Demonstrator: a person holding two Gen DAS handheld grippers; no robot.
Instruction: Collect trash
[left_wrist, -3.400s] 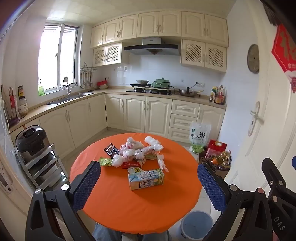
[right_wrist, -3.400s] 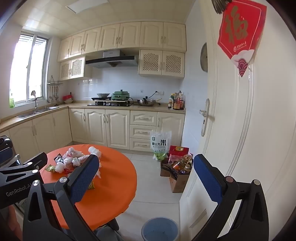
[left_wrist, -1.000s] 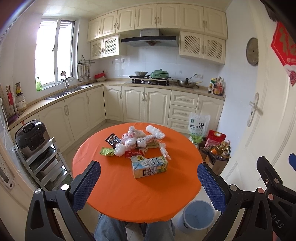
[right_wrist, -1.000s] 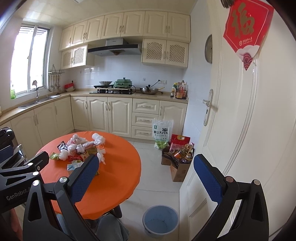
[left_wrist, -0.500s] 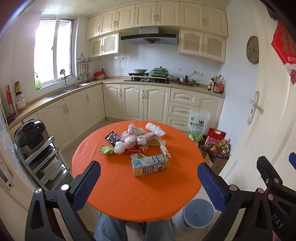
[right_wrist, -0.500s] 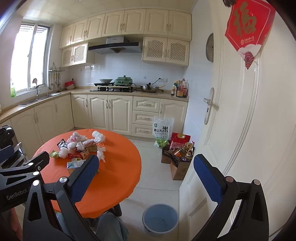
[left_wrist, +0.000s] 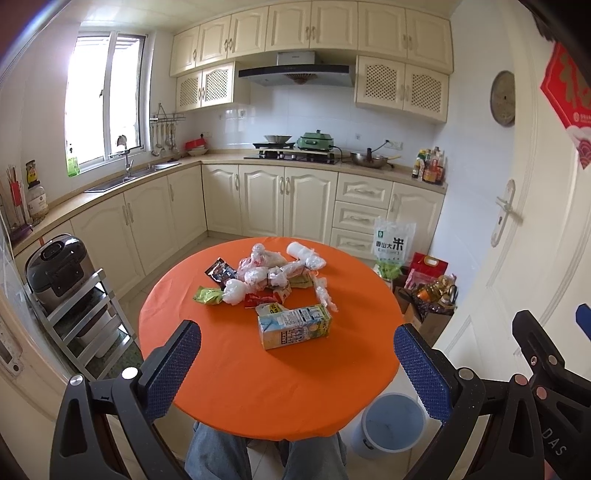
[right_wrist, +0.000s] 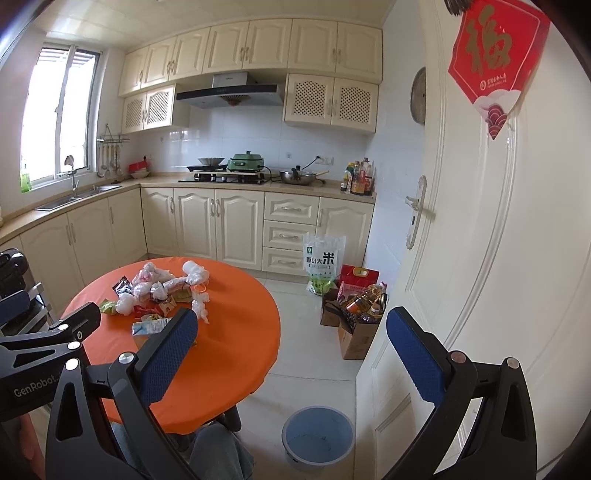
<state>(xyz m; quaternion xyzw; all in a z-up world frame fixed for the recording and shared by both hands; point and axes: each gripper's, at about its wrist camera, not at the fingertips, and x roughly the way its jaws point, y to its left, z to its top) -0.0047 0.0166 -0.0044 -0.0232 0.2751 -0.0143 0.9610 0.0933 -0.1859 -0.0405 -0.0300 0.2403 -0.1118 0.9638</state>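
Table (left_wrist: 236, 369) nearer now; both tongs (left_wrist: 295, 362) (right_wrist: 291, 354) wide apart, empty.

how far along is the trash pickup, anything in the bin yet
Nothing looks done: the blue bin on the floor looks empty. Both the left claw and right claw are open, holding nothing. The juice carton and wrapper pile remain on the orange table.

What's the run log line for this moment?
phase: pre-grasp | left tongs: open, empty | right tongs: open, empty | trash pile, juice carton: on orange table | blue bin: on floor
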